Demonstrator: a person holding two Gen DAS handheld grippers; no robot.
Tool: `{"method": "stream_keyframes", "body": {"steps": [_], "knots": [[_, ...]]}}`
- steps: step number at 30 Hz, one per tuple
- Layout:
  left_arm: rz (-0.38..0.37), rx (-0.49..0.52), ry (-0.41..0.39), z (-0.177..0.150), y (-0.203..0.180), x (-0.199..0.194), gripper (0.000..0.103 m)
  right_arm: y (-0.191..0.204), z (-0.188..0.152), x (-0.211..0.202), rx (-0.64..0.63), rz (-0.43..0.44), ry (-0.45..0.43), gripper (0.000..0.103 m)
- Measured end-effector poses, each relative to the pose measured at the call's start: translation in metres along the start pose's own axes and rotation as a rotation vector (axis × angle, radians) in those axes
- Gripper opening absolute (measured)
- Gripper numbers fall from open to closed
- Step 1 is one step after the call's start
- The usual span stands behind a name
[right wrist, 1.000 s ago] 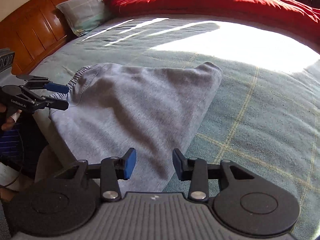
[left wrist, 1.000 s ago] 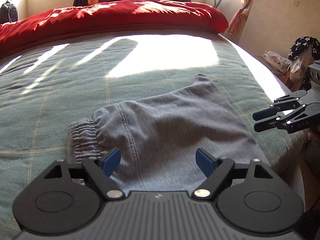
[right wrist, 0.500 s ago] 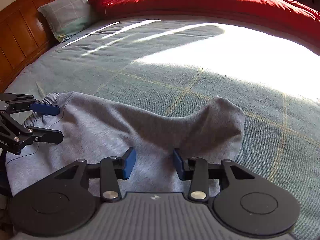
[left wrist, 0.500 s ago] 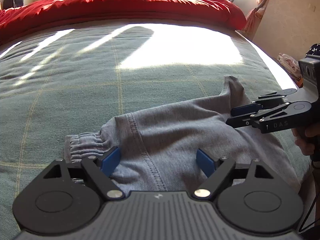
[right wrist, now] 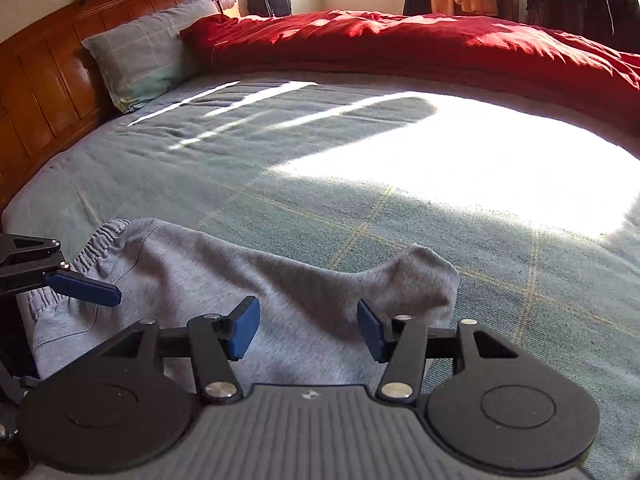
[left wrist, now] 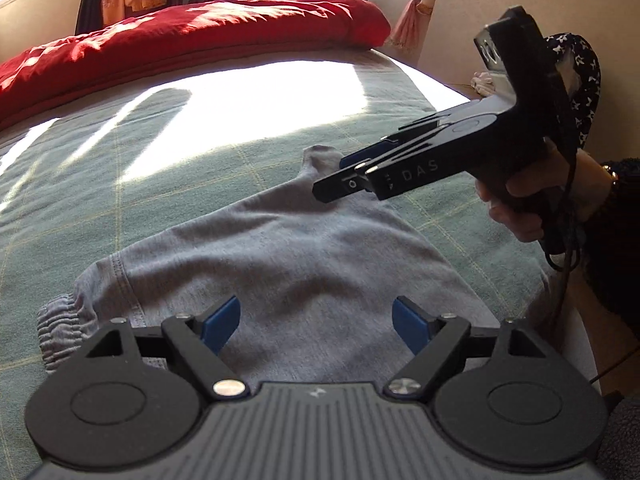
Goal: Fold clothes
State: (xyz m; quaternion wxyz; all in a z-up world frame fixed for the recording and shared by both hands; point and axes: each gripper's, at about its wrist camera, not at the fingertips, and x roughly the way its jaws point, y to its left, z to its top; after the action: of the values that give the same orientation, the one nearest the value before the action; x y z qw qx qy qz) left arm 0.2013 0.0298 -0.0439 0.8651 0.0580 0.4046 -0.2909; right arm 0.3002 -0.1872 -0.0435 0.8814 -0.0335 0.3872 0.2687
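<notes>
The garment [left wrist: 280, 256] lies on the bedspread [left wrist: 120, 168] ahead of the left gripper's fingers [left wrist: 220, 324], its waistband [left wrist: 60, 328] left of them. Beyond lies the duvet [right wrist: 400, 40], the pillow [right wrist: 140, 52] to its left.

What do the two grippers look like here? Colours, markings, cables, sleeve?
Both are matte black with blue finger pads and silver pivot screws. The left gripper has a ribbed body between two round discs; the right gripper matches it. Seen from the left wrist camera, the right one has a pistol handle, white "DAS" lettering and a black cable. The hand on it shows a dark sleeve.
</notes>
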Motion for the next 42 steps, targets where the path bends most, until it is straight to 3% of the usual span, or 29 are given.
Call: {"method": "stream_keyframes", "body": {"steps": [3,6,13,17,22,26,30,32,34,37,40,42], "knots": [[-0.032,-0.028,0.03,-0.017,-0.003,0.003,0.083,-0.005,0.004,-0.006,-0.002,-0.021,-0.029,0.06],[-0.042,-0.047,0.052,-0.037,-0.007,0.007,0.083,-0.033,0.005,0.011,0.078,-0.027,-0.008,0.06],[-0.004,-0.039,0.007,-0.046,-0.017,-0.017,0.083,-0.06,0.002,0.042,0.154,-0.082,0.059,0.061],[0.084,-0.024,-0.054,-0.042,-0.011,-0.034,0.084,-0.035,0.009,0.016,0.105,-0.063,-0.015,0.061],[0.182,-0.123,-0.067,-0.046,0.02,-0.038,0.084,0.018,0.023,0.003,-0.029,0.102,-0.013,0.062],[0.151,-0.215,-0.026,-0.065,0.037,-0.031,0.084,0.056,0.022,0.015,-0.124,0.199,0.037,0.061],[0.126,-0.23,-0.063,-0.072,0.037,-0.038,0.085,0.061,0.012,0.045,-0.161,0.133,0.108,0.061],[0.118,-0.232,-0.07,-0.073,0.037,-0.041,0.085,0.049,0.011,0.05,-0.11,0.108,0.114,0.061],[0.115,-0.224,-0.076,-0.074,0.036,-0.044,0.085,0.041,0.014,0.04,-0.041,0.112,0.099,0.061],[0.105,-0.233,-0.091,-0.074,0.035,-0.046,0.085,0.049,0.011,0.015,-0.063,0.156,0.056,0.063],[0.092,-0.255,-0.105,-0.075,0.035,-0.049,0.085,0.064,-0.001,0.014,-0.097,0.215,0.119,0.07],[0.094,-0.271,-0.116,-0.074,0.036,-0.053,0.085,0.072,-0.011,0.016,-0.14,0.183,0.135,0.071]]}}
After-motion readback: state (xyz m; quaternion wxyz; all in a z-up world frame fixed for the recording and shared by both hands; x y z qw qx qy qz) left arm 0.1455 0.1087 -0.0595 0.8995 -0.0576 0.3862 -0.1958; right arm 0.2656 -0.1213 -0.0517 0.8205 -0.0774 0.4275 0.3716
